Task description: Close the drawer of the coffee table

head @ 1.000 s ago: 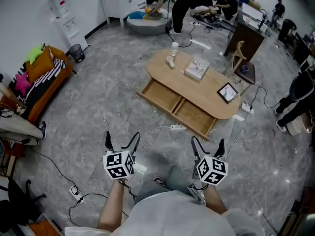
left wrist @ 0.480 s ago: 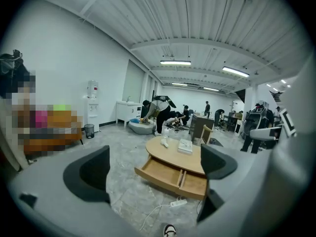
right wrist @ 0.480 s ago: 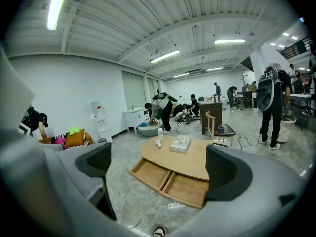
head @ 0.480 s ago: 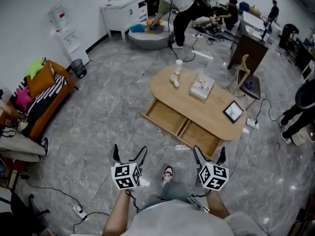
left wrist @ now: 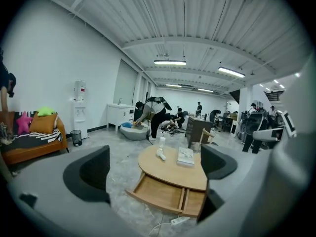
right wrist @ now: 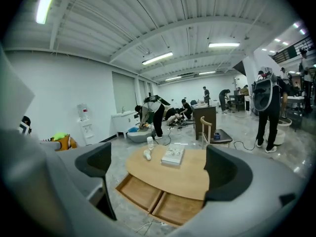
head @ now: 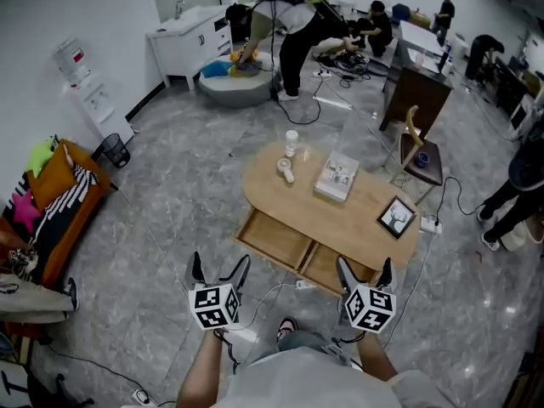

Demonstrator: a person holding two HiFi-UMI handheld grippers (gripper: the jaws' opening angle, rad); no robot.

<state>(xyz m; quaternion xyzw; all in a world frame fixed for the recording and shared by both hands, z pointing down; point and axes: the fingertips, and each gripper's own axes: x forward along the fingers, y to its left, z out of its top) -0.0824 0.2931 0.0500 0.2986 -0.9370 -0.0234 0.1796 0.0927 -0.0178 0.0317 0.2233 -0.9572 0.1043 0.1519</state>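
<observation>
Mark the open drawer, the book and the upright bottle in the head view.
open drawer [head: 276, 239]: head view, floor of its left compartment.
book [head: 337, 177]: head view, middle of cover.
bottle [head: 291, 143]: head view, its body.

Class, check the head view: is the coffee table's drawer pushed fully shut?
No, the drawer stands pulled out from the front of the coffee table, with its two wooden compartments open to view.

Ahead of you: white bottle [head: 291, 142] upright, book [head: 337, 177] flat to its right, framed picture [head: 395, 218] nearer your right side. Wooden chair [head: 418, 147] beyond them. Power strip [head: 307, 285] on floor [head: 187, 194]. To your left: orange sofa [head: 64, 198] with cushions [head: 38, 155], bin [head: 111, 150], water dispenser [head: 85, 92]. People [head: 293, 24] busy at far end.
</observation>
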